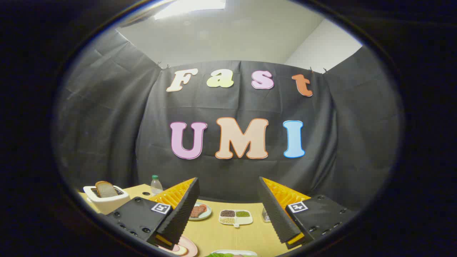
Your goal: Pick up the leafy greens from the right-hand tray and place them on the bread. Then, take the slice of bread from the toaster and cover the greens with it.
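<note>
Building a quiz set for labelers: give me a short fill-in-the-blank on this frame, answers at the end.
1. A slice of bread stands in the ____.
2. The gripper has its fingers ____, with nothing between them.
3. The divided dish on the table, beyond the fingers, has ____ compartments.
4. The small bottle behind the toaster has a ____ cap.

Answers: toaster; open; three; green
</note>
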{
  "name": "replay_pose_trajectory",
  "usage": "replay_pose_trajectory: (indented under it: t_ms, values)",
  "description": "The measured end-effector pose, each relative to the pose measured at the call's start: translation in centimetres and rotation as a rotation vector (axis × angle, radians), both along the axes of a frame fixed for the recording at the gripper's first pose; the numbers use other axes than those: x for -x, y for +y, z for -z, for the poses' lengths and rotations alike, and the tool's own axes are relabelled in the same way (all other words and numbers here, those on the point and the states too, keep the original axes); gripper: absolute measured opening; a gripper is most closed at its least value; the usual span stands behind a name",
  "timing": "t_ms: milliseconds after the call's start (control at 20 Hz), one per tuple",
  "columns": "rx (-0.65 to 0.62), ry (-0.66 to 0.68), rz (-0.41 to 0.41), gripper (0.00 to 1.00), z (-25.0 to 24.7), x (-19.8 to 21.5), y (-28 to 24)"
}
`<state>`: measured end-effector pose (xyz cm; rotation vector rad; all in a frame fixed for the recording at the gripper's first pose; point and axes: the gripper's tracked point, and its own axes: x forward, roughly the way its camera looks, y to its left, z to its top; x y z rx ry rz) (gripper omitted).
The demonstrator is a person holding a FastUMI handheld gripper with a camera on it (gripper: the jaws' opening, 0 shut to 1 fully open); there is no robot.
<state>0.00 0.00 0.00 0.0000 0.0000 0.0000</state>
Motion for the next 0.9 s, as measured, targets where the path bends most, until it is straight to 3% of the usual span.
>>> replay_pose_trajectory:
  t_ms: [200, 900]
  values:
    - [0.0, 0.0, -0.049, 1.0, -0.1, -0.6, 1.4]
    - [-0.026, -0.001, -0.08, 1.0, -0.7, -0.7, 1.5]
